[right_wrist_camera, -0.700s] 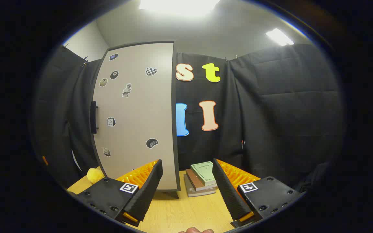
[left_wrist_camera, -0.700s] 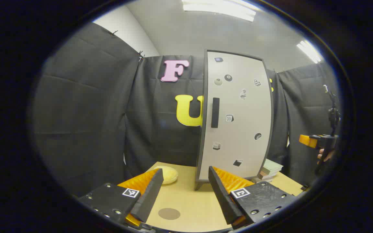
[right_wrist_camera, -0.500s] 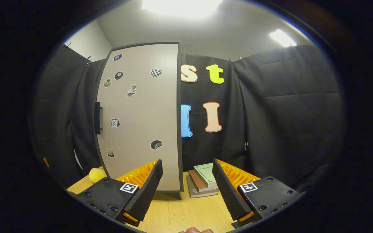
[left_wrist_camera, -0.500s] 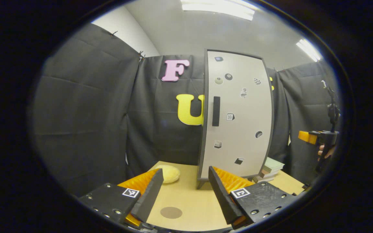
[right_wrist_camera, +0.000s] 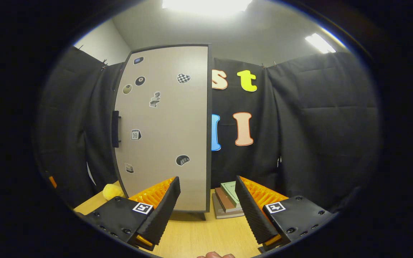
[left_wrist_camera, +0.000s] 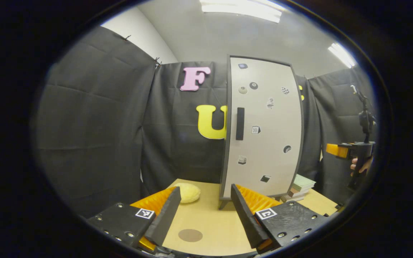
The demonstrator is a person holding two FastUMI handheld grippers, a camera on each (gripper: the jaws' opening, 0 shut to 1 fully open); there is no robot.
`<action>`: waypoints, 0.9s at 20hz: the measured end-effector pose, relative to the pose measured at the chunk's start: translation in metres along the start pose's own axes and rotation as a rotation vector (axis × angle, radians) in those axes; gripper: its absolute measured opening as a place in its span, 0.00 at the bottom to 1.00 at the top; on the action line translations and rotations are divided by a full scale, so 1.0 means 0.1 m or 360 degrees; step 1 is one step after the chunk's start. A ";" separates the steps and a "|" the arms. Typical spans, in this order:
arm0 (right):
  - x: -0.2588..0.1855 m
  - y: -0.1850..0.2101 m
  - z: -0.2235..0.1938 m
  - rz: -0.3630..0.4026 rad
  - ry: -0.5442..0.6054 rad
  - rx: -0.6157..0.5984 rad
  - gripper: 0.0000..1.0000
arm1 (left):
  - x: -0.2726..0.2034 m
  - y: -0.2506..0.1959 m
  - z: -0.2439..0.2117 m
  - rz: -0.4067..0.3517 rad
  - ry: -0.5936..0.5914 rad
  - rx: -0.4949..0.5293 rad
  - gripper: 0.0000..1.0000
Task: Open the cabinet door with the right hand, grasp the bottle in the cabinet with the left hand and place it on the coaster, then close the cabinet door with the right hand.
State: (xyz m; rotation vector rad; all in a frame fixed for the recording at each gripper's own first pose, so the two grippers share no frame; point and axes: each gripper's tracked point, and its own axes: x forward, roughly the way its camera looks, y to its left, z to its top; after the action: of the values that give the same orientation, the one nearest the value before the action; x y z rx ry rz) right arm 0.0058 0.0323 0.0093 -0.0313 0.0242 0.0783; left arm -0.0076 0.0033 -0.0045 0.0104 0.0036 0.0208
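A tall cabinet (left_wrist_camera: 264, 125) with a pale door (right_wrist_camera: 163, 129) stands shut on the wooden table (left_wrist_camera: 210, 222); a dark vertical handle (left_wrist_camera: 240, 123) sits near its left edge, also seen as handle (right_wrist_camera: 115, 123). The bottle is hidden inside. A round brown coaster (left_wrist_camera: 190, 235) lies on the table between the fingers of my left gripper (left_wrist_camera: 204, 211), which is open and empty. My right gripper (right_wrist_camera: 206, 208) is open too, held well back from the door; it also shows far off as the right gripper (left_wrist_camera: 350, 152) with a hand on it.
A yellow soft object (left_wrist_camera: 188, 192) lies left of the cabinet, seen again as the yellow object (right_wrist_camera: 111, 191). A stack of books (right_wrist_camera: 229, 199) rests to the cabinet's right. Black cloth walls close in the table.
Both views have drifted slightly: the cabinet sits a bit farther right in the right gripper view, and the far right gripper has risen a little. Both grippers stay open.
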 end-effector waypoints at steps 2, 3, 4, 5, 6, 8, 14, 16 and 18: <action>0.02 0.05 0.02 0.0019 0.0010 0.0019 0.93 | -0.01 0.04 -0.05 0.0013 0.0015 0.0000 0.84; 0.04 0.08 0.05 0.0028 0.0010 0.0027 0.93 | -0.02 0.06 -0.08 0.0020 0.0022 -0.0002 0.84; 0.07 0.12 0.09 0.0038 0.0008 0.0032 0.93 | -0.03 0.07 -0.09 0.0024 0.0029 -0.0008 0.84; 0.12 0.15 0.14 0.0047 0.0001 0.0038 0.93 | -0.02 0.08 -0.13 0.0027 0.0039 -0.0017 0.84; 0.15 0.20 0.19 0.0061 -0.0001 0.0045 0.93 | -0.03 0.10 -0.15 0.0028 0.0051 -0.0028 0.87; 0.25 0.34 0.29 0.0090 -0.0007 0.0067 0.93 | -0.04 0.13 -0.20 0.0027 0.0070 -0.0041 0.84; 0.58 1.02 0.63 0.0208 -0.0052 0.0107 0.93 | -0.05 0.16 -0.27 0.0017 0.0094 0.0009 0.84; 0.68 1.29 0.80 0.0263 -0.0096 0.0072 0.93 | -0.10 0.15 -0.28 0.0013 0.0092 0.0020 0.87; 0.77 1.54 0.97 0.0296 -0.0144 0.0057 0.98 | -0.17 0.15 -0.32 0.0014 0.0097 -0.0002 0.87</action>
State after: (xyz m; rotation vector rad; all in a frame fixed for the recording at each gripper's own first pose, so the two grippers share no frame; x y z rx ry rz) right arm 0.0729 0.1949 0.0992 0.0107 -0.0622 0.2650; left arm -0.0247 0.0186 -0.0359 0.0086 0.0647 0.0297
